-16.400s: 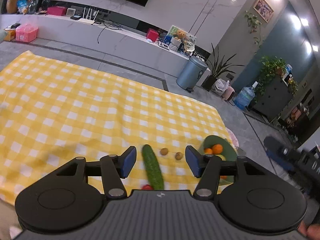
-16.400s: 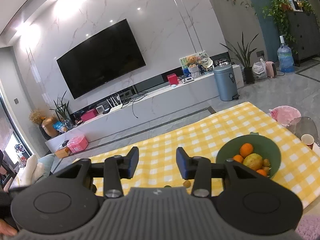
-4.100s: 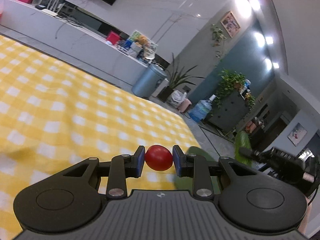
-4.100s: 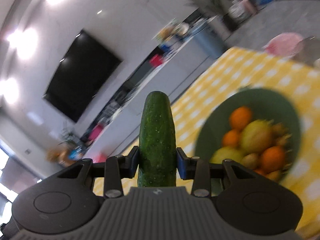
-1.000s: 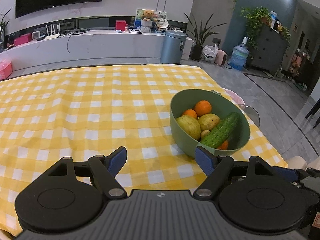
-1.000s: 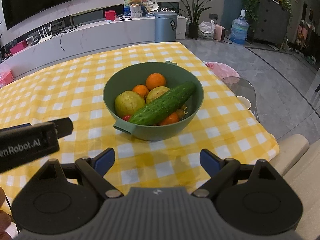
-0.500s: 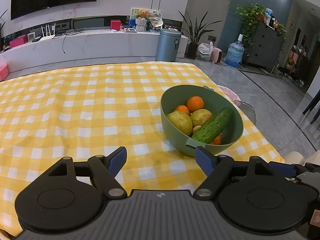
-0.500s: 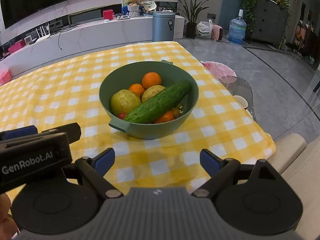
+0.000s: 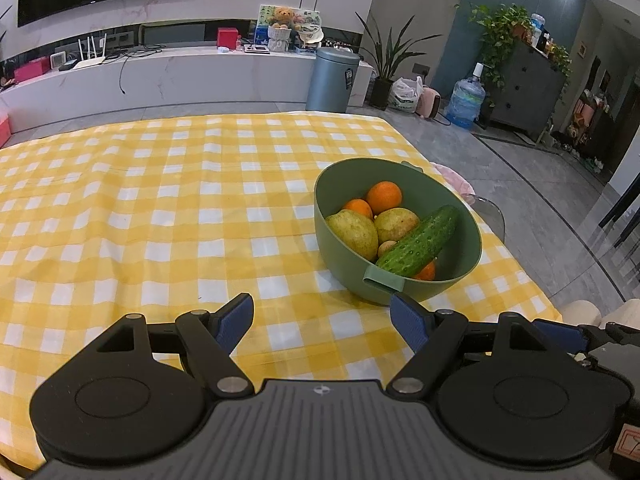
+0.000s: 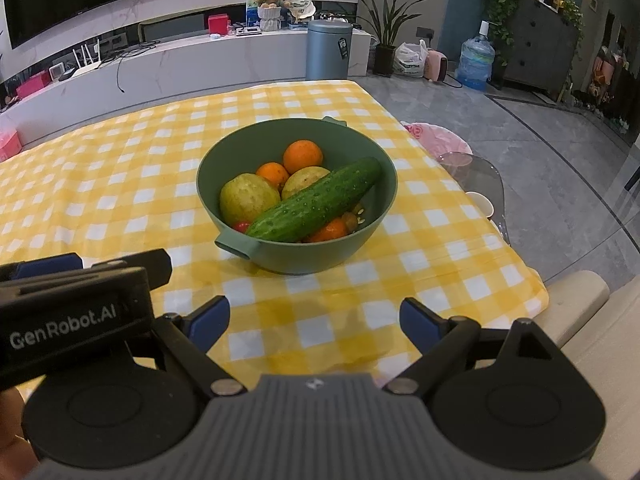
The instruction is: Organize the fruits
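The left gripper (image 9: 322, 316) has its jaws spread wide with nothing between the blue pads, only checked cloth showing through the gap; that suits a tool with nothing to carry. The right gripper (image 10: 314, 318) is the same: jaws well apart, empty, aimed down at the table's near edge. Both are held back from the produce, near each other, the left one's body showing at the left side of the right wrist view, probably because no loose piece lies on the cloth within either view

Just beyond the jaws stands the green bowl (image 10: 360, 240), upright on the yellow checked tablecloth (image 9: 160, 216) toward the table's right end. Its small handle (image 10: 236, 245) faces the grippers. The cucumber (image 10: 316, 202) lies slantwise across the top of the pile, one end by the near handle, the other leaning toward the far wall; too long to sit flat, it rests on the rounder fruit. Under and beside it are two yellow-green pears (image 10: 248, 198), two oranges (image 10: 303, 156) at the back, another orange piece (image 10: 330, 230) half hidden in front, and a small red tomato (image 10: 241, 226) tucked at the near wall. A few small brownish bits beside the cucumber are too small to name

With everything gathered in one bowl, the sorting looks complete or very nearly so
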Available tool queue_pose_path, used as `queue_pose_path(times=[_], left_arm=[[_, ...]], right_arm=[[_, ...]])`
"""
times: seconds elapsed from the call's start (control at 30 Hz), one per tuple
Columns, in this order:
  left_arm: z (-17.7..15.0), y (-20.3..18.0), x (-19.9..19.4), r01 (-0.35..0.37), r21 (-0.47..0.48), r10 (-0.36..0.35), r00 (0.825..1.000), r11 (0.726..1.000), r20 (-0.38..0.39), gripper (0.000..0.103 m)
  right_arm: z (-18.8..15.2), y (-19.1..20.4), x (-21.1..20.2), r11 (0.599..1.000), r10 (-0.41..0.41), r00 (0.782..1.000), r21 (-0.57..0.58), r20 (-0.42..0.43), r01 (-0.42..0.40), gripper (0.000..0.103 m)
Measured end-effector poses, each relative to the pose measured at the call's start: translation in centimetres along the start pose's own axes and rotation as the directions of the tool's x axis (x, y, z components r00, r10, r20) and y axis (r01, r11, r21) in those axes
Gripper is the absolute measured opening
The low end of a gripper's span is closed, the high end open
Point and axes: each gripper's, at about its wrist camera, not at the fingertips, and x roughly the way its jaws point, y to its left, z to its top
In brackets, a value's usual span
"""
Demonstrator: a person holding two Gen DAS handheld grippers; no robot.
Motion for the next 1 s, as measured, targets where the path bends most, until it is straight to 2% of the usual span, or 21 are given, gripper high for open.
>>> queue_pose_path(times=[1.0], left_arm=[[-0.32, 0.21, 0.51, 0.012, -0.006, -0.012, 1.000, 1.000, -0.028, 0.091]], right_arm=[[-0.12, 0.69, -0.02, 0.999, -0.014, 1.000, -0.041, -0.002, 0.013, 0.088]])
